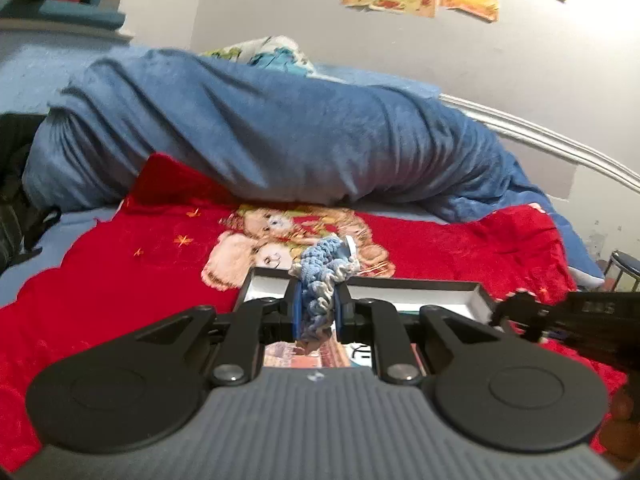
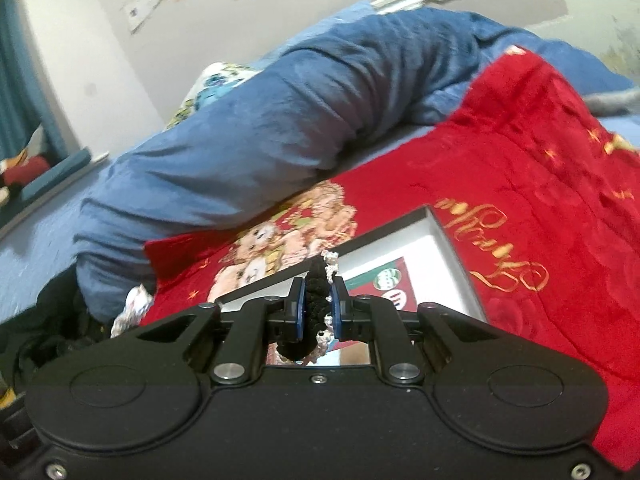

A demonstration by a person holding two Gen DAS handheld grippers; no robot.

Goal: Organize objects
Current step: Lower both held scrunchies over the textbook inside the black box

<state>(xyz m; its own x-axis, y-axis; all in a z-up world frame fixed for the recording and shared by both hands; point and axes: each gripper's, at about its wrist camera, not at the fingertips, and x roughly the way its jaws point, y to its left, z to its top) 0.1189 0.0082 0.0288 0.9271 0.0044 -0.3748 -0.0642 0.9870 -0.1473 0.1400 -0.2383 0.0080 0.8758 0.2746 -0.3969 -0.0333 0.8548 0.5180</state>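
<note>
The left gripper [image 1: 316, 304] is clamped on a light-blue and grey knitted scrunchie [image 1: 320, 276], its 2 blue pads pressing the yarn from either side. The scrunchie's long axis runs along the fingers, from 6 o'clock below the pads up toward 12 o'clock, where its ruffled upper end leans slightly to 1 o'clock and shows a pale band. It looks soft, bunched and wavy. Below and beyond it sits a shallow rectangular box with dark walls and a white inside [image 1: 460, 292], resting on a red plush blanket printed with teddy bears [image 1: 120, 280]; a rolled blue fleece blanket [image 1: 260, 132] lies across the bed at 12 o'clock. At 3 o'clock in the left wrist view, the blurred black body of the right gripper [image 1: 568, 316] shows. In its own view, the right gripper [image 2: 318, 306] is closed tight on a black ruffled scrunchie with white lace trim [image 2: 314, 300], also held lengthwise from 6 to 12 o'clock, lace on its right edge. It hangs over the same box [image 2: 436, 232], where a red and green printed card [image 2: 384, 288] lies.
</note>
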